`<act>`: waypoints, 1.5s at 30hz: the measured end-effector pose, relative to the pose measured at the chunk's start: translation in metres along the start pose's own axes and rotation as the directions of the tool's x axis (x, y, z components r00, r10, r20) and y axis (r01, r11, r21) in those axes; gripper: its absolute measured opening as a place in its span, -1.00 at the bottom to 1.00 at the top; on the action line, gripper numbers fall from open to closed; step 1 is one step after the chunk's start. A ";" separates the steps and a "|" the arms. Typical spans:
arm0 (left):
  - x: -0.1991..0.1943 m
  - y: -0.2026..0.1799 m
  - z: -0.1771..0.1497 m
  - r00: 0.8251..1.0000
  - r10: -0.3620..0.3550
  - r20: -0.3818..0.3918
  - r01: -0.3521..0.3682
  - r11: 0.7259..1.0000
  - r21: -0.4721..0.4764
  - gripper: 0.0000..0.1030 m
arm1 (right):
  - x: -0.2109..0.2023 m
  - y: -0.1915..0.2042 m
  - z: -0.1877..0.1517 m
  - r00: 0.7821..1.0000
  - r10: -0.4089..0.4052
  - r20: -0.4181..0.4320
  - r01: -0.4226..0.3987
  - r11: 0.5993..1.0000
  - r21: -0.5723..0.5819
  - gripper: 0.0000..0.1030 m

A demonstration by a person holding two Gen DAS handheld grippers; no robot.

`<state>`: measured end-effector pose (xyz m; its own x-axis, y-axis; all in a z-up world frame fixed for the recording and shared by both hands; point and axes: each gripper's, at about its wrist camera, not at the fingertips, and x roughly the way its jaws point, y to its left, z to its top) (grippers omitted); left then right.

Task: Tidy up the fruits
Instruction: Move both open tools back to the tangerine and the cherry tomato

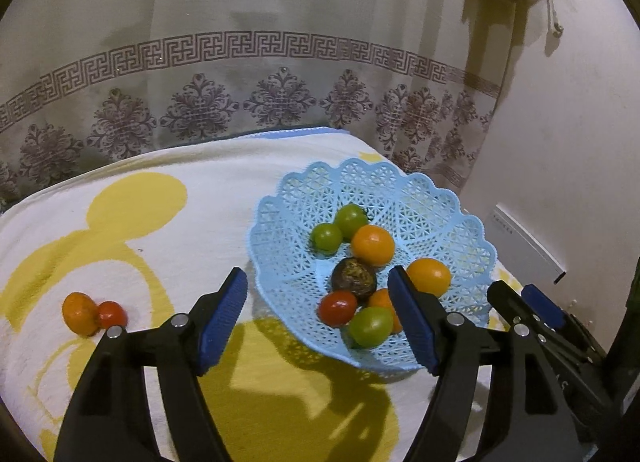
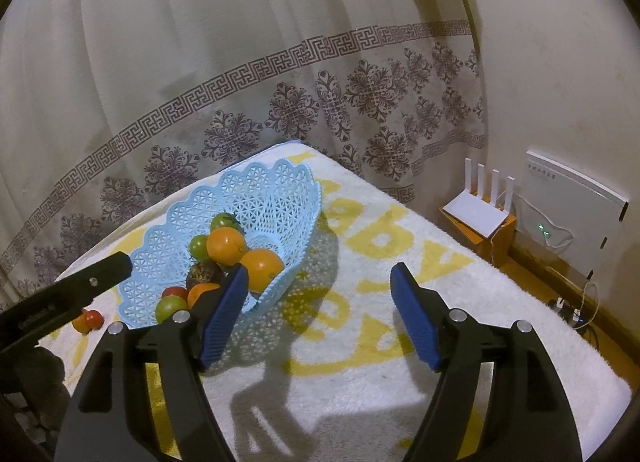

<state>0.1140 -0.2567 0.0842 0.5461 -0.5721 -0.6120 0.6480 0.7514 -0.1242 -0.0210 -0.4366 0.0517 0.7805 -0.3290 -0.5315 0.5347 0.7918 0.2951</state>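
pale blue plastic basket (image 1: 460,214) sitting on the towel-covered counter (image 1: 160,246), holding most of the fruit already: green tomatoes, oranges (image 1: 373,245), a red tomato (image 1: 337,307), one dark wrinkled fruit (image 1: 353,276). lying outside it, well to the left and touching each other: a small orange fruit (image 1: 79,312) and a small red tomato (image 1: 112,314), probably waiting to be gathered in. hovering over the basket's near rim, left hand-held gripper (image 1: 318,312) with jaws spread wide, gripping nothing. hanging beside the basket's right edge, right hand-held gripper (image 2: 318,312), likewise spread and empty, angled down toward the towel. likely calling for a leftward reach next.
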 end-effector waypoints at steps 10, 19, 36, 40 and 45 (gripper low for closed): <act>-0.005 0.016 -0.002 1.000 0.022 -0.007 -0.022 0.999 -0.042 0.52 | 0.000 -0.003 0.000 1.000 -0.007 -0.001 0.007 1.000 0.011 0.54; -0.011 0.023 -0.008 0.998 0.062 -0.009 -0.062 0.998 -0.030 0.52 | 0.000 -0.004 0.000 1.000 -0.007 0.000 0.007 1.000 0.011 0.54; -0.034 0.094 -0.018 0.982 0.187 -0.010 -0.187 0.975 -0.119 0.52 | 0.000 -0.002 0.002 1.000 -0.019 0.001 0.019 1.000 -0.018 0.54; -0.038 0.118 -0.025 0.970 0.241 -0.022 -0.241 0.959 -0.146 0.52 | -0.002 0.001 0.003 1.000 -0.021 0.006 0.021 0.999 -0.033 0.54; -0.039 0.141 -0.031 0.958 0.283 -0.040 -0.285 0.942 -0.179 0.52 | -0.007 0.009 0.004 1.000 -0.003 0.003 0.003 0.999 -0.044 0.54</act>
<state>0.1673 -0.1183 0.0666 0.6852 -0.3228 -0.6529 0.3597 0.9294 -0.0821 -0.0202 -0.4293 0.0614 0.7800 -0.3325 -0.5301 0.5221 0.8127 0.2586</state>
